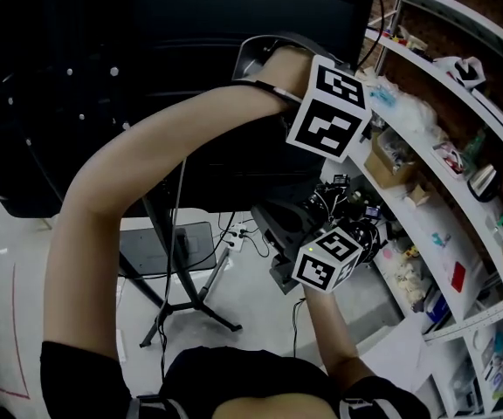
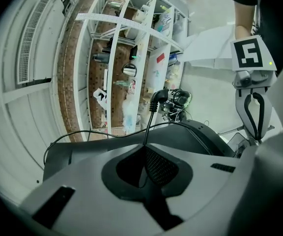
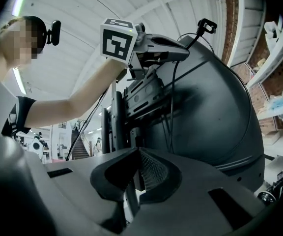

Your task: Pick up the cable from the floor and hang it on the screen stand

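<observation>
The thin black cable (image 2: 150, 119) runs out between the jaws of my left gripper (image 2: 144, 150), which is shut on it, and its plug (image 2: 156, 97) sticks out past the tips. A slack length lies across the top edge of the black screen (image 2: 200, 132). In the head view my left gripper (image 1: 256, 59) is raised at the top of the screen (image 1: 190, 24). My right gripper (image 1: 267, 218) hangs lower, behind the screen. In the right gripper view its jaws (image 3: 138, 151) are together, with no cable seen between them. The cable (image 3: 172, 97) hangs down the screen's back (image 3: 210, 97) beside the stand bracket (image 3: 131, 95).
White shelves (image 1: 426, 155) packed with several small items run along the right. The stand's tripod legs (image 1: 186, 299) spread over the white floor beside a power strip (image 1: 234, 234). A tangle of wires and parts (image 1: 347, 201) sits by the right gripper.
</observation>
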The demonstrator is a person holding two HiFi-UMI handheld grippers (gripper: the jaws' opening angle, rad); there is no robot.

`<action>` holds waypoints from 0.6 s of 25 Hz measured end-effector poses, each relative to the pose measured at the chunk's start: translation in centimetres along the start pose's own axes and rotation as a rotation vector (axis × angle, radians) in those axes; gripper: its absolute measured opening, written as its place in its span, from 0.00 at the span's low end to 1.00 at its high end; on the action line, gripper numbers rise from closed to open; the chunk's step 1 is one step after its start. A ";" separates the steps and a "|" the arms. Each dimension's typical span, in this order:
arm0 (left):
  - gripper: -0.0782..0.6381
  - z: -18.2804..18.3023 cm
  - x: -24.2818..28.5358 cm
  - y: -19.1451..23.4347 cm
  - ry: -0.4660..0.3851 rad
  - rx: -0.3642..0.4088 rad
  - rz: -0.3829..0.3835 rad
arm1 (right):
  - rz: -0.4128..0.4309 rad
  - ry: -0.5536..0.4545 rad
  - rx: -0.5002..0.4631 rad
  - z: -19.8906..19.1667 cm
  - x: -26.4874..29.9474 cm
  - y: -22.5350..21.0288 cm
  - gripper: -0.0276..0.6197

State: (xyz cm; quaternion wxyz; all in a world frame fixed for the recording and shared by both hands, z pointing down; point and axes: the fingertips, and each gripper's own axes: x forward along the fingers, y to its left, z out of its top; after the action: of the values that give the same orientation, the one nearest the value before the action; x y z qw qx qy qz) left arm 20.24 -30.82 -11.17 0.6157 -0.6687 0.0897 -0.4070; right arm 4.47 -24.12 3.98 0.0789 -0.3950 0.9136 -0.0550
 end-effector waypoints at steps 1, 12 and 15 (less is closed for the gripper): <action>0.13 0.0 -0.1 0.6 0.007 0.007 0.002 | 0.005 -0.006 -0.003 0.7 0.0 0.0 0.08; 0.13 -4.3 -0.5 7.0 0.089 -0.027 0.040 | 0.051 -0.012 -0.014 4.0 0.7 -1.0 0.08; 0.13 -6.0 -1.0 7.8 0.109 -0.062 0.043 | 0.070 -0.009 -0.005 4.4 0.9 -0.9 0.08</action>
State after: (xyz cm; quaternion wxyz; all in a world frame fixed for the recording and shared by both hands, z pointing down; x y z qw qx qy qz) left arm 18.57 -36.47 -19.14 0.5975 -0.6624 0.1500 -0.4263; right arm 5.26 -25.57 -0.26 0.0838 -0.3633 0.9266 -0.0482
